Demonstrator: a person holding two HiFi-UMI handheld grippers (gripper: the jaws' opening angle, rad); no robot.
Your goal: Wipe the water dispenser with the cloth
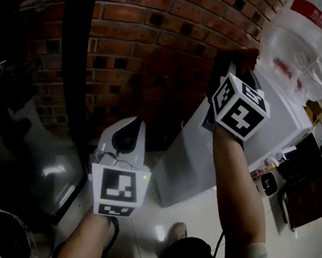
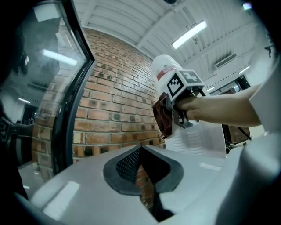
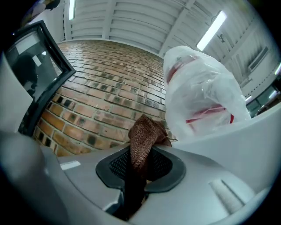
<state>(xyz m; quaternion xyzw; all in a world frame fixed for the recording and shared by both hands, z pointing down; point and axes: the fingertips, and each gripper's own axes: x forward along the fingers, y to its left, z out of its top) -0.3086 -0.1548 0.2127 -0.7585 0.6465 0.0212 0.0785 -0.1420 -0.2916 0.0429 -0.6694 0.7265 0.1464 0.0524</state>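
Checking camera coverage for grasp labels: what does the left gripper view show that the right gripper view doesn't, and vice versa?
Left gripper view only: the left gripper, shut with nothing in it; the right gripper seen from outside, with its marker cube and the forearm behind it.
Right gripper view only: a close look at its own jaws, clamped on the brown cloth.
Both: the cloth, the brick wall, the water bottle and the ceiling lights.

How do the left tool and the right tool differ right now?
The right tool is shut on the brown cloth; the left tool is shut on nothing. The right tool is high, near the top of the water dispenser; the left tool sits lower, away from it. Both carry marker cubes.
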